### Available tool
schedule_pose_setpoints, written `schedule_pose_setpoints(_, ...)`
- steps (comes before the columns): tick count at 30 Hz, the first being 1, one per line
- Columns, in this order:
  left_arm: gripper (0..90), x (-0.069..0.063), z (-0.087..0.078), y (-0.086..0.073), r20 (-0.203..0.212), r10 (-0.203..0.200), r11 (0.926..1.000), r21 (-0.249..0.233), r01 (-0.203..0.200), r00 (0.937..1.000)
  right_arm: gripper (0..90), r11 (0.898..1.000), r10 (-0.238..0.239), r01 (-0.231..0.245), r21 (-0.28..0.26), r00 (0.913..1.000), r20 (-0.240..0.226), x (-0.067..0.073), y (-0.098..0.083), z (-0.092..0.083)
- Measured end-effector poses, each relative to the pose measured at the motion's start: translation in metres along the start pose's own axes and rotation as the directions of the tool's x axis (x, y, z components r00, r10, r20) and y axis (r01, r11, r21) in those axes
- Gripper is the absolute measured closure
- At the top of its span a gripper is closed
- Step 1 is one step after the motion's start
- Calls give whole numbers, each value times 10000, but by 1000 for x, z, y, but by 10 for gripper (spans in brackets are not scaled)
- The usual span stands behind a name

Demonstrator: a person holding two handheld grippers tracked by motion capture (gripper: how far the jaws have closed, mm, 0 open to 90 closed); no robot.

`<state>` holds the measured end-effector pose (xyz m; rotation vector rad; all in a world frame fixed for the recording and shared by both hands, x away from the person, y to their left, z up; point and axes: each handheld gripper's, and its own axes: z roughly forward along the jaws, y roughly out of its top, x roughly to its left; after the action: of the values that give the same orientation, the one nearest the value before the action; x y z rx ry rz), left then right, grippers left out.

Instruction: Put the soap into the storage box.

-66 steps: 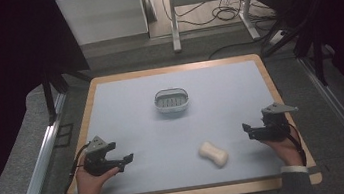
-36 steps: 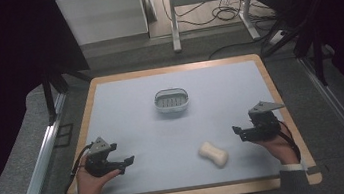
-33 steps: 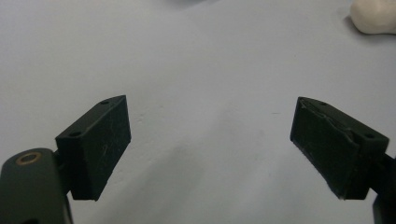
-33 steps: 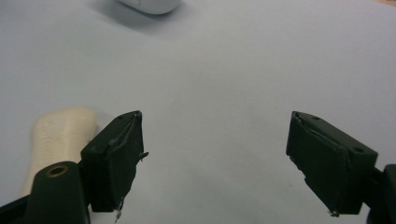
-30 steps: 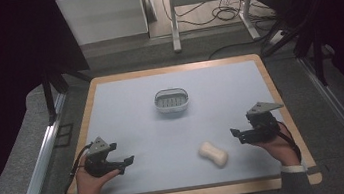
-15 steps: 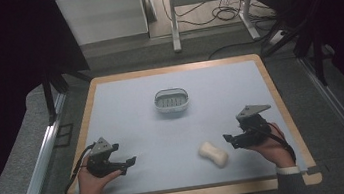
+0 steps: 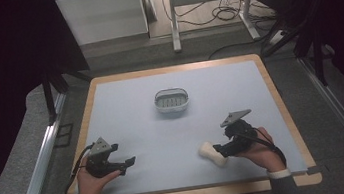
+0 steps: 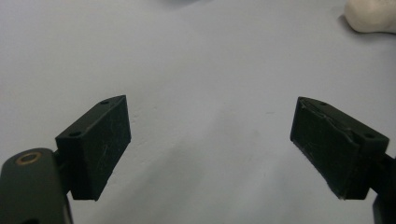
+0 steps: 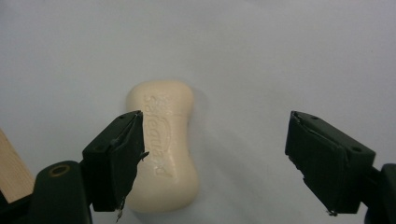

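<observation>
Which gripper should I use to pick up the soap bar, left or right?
Right. The right gripper is right at the soap bar, jaws open, one jaw overlapping the bar's edge in its own view. The left gripper is open too, but sits across the table mat from the bar.

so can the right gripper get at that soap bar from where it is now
Probably yes: the right gripper has its jaws open wide just above the soap bar, with bare table around it. The bar sits off-centre, near one jaw.
</observation>
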<state>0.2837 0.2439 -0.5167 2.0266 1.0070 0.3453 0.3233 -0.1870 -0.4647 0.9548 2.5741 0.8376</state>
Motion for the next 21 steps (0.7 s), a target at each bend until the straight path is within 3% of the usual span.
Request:
schedule_pose_setpoints(6, 128, 0, 0, -1, -15, -35, 10000, -3, 35, 10000, 201, 9996, -161, 164, 210, 9998, -134, 10, 4, 4)
schedule_pose_setpoints(11, 129, 1, -1, -3, 9, -94, 10000, -1, 94, 10000, 218, 9974, -99, 115, 706, 9997, -230, 16, 8, 12)
schedule_pose_setpoints(17, 129, 4, -5, -4, -25, -189, 9998, -108, 189, 9998, 238, 9900, -216, 257, 1386, 9993, -308, 25, 15, 17)
schedule_pose_setpoints(21, 130, 5, -7, -4, -74, -202, 9997, -165, 201, 9998, 245, 9779, -279, 336, 2061, 9991, -308, 29, 18, 25)
